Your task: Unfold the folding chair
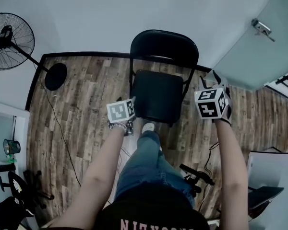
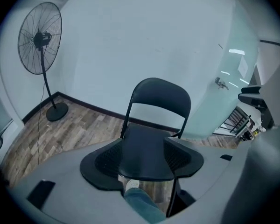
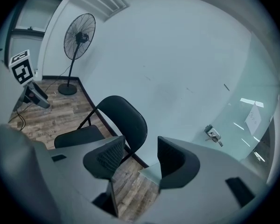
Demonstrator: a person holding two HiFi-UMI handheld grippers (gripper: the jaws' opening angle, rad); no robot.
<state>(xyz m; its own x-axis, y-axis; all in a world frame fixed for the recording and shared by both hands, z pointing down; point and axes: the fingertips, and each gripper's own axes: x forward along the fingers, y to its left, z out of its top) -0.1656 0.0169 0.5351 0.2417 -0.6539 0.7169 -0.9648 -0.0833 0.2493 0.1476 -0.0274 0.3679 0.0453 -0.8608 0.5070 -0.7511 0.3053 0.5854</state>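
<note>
While both tongs stand apart with nothing between their pads, the left tongs [image 2: 144, 144] look down over the front of the seat [image 2: 147, 153]. The right tongs [image 3: 140, 146] sit off to the chair's right side, aimed past the backrest [image 3: 123, 120] at the wall [image 3: 177, 55]. Neither touches the folding chair [image 1: 163, 80].

The chair stands on the wood floor [image 1: 86, 104] with its back to the wall. The seat looks level and the legs look spread, so I judge the unfolding done or nearly so.

If the seat needs a last push to settle, it should be pressed at its front edge, straight down. The other tongs should steady the top rim of the backrest so the frame does not skate back. Pads are best kept off the side tubes where seat and legs hinge, since that is a pinch point.

Room is tight behind, as the backrest is near the wall, so any shift of the chair should come toward the person. The person's shoe [image 1: 148, 127] is just beside the seat's front edge and could foul a leg. To the right a glass door [image 1: 259, 56] with a handle [image 1: 262, 28] is near. To the left the floor is open, with the standing fan [image 1: 9, 40] and its cable well apart.
</note>
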